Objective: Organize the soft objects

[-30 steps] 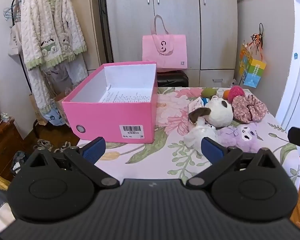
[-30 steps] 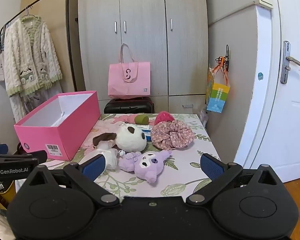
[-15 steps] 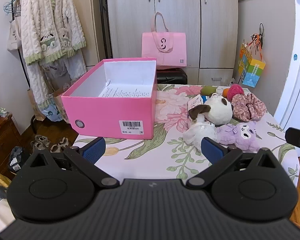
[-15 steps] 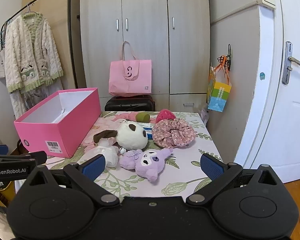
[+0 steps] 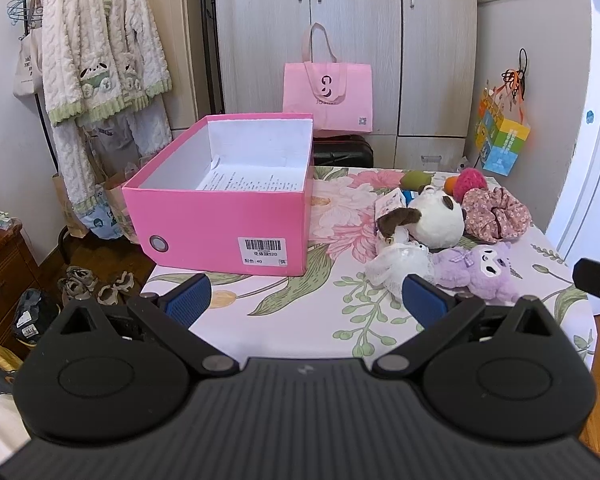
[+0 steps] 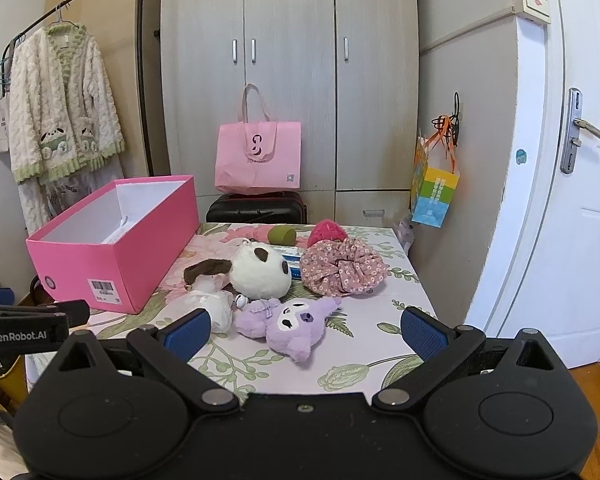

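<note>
An open pink box (image 5: 224, 216) (image 6: 112, 256) stands on the left of the floral table (image 5: 300, 320); only a printed sheet lies in it. To its right lie a purple plush (image 5: 480, 270) (image 6: 288, 322), a white panda plush (image 5: 436, 218) (image 6: 260, 270), a small white plush (image 5: 396, 262) (image 6: 210, 306), a floral scrunchie (image 5: 494, 212) (image 6: 342, 266), a pink ball (image 6: 327, 231) and a green soft piece (image 6: 282, 235). My left gripper (image 5: 306, 306) is open and empty before the box. My right gripper (image 6: 304, 328) is open and empty just short of the purple plush.
A pink tote bag (image 6: 258, 160) sits on a black suitcase (image 6: 256, 208) behind the table, in front of a wardrobe. A clothes rack with a fluffy robe (image 5: 100, 48) stands at the left. A white door (image 6: 572, 200) is at the right. Shoes (image 5: 96, 282) lie on the floor.
Both grippers have risen a little and eased forward toward the table. Nothing on the table has moved and both grippers stay open.
</note>
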`<state>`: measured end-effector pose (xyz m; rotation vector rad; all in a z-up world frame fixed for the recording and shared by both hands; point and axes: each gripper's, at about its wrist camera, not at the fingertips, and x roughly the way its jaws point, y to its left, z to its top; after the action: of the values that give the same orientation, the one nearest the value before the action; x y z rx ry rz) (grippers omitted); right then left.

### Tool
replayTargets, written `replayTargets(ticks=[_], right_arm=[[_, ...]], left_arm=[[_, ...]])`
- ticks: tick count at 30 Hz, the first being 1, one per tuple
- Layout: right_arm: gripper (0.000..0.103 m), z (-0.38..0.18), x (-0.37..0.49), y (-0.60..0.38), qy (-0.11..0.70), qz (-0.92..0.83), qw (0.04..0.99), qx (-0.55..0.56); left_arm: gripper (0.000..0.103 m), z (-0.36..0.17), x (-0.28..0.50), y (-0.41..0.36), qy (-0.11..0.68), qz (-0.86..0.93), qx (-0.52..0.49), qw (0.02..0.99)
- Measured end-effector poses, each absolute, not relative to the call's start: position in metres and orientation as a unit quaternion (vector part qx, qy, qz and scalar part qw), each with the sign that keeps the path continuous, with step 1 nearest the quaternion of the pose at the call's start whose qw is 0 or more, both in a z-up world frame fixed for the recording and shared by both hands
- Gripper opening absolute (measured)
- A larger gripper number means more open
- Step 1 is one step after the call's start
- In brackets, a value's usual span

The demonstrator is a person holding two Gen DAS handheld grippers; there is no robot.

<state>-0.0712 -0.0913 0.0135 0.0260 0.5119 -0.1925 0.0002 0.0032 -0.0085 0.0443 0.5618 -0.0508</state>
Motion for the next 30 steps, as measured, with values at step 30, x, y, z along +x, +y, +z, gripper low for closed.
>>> replayTargets(ticks=[30], right_arm=[[0.103,0.011,-0.081,-0.093,0.248,-0.096,0.964,0.01]], left_arm=[[0.1,-0.013,-0.011,0.007,0.247,-0.056,0.004,0.967]])
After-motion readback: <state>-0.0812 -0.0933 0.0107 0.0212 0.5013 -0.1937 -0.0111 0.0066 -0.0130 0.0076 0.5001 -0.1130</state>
